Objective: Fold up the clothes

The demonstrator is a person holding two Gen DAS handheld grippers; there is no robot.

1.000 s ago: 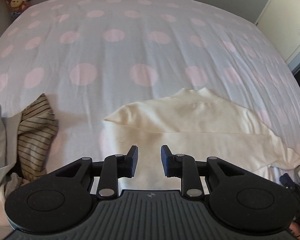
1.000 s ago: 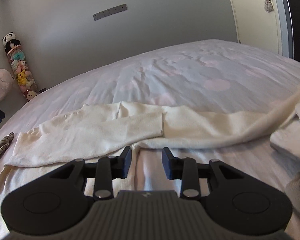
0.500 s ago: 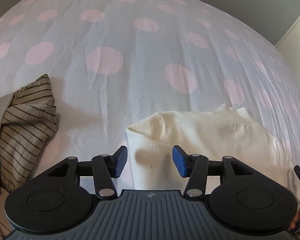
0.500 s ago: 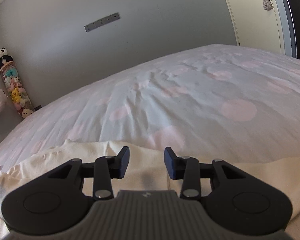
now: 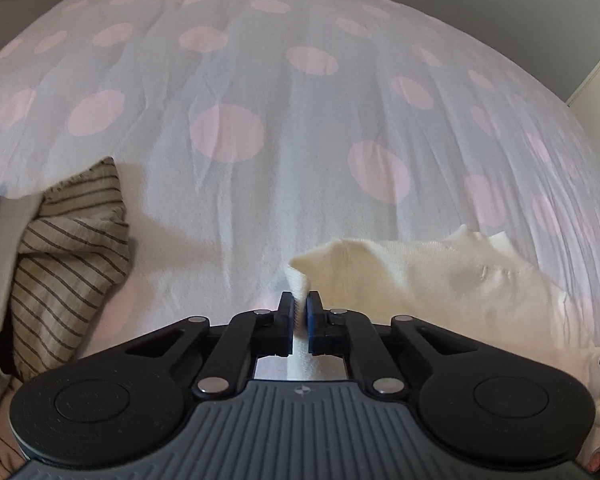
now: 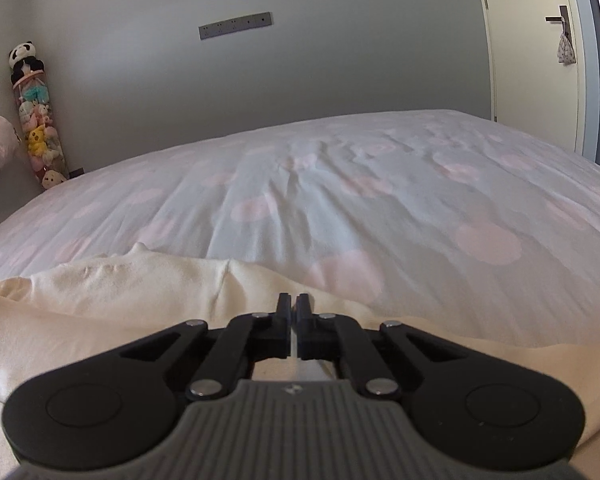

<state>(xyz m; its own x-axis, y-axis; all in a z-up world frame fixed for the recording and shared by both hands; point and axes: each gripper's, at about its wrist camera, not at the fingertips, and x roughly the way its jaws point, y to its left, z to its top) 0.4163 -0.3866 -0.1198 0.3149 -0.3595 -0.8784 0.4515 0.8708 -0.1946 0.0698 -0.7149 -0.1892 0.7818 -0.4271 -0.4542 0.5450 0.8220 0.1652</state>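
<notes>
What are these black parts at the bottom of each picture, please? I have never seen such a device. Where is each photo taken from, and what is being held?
There is no robot here. A person holds a hand tool with two fingers in each hand, and a small wide-angle camera on each tool looks forward along the fingers. One picture comes from the left tool, the other from the right.

The surface is a bed with a polka-dot cover. On it lies a cream sweater. At the left edge is a striped garment, not touched.

The left gripper is shut on a pinch of the sweater's fabric. The right gripper is also shut, at another part of the sweater, which seems caught between its fingers.
</notes>
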